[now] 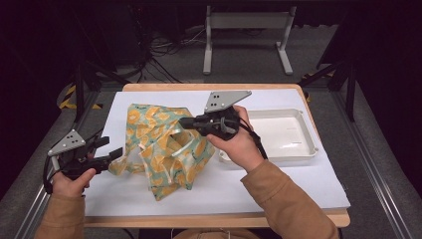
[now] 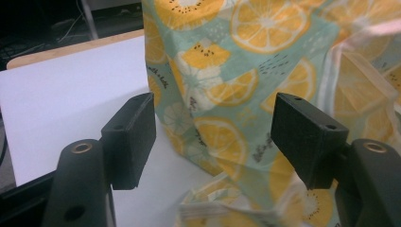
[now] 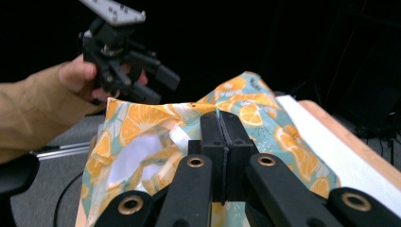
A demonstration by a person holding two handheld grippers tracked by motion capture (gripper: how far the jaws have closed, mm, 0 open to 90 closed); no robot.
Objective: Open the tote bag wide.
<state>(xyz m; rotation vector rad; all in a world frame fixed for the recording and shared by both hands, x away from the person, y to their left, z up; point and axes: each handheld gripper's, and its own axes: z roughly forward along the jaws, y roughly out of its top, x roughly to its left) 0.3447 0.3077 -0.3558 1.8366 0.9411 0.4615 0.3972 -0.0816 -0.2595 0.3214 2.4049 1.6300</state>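
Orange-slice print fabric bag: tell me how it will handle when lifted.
Orange-slice print fabric bag looks floppy: it sags in folds where the right gripper pinches it. Probably light, since one pinch holds it up. It would likely bunch if pushed.

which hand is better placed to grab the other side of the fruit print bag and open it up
Left. The left gripper is open, its fingers either side of the bag. The right gripper is shut on the bag's rim.

A white tray (image 1: 278,130) sits on the white-covered table (image 1: 278,199).
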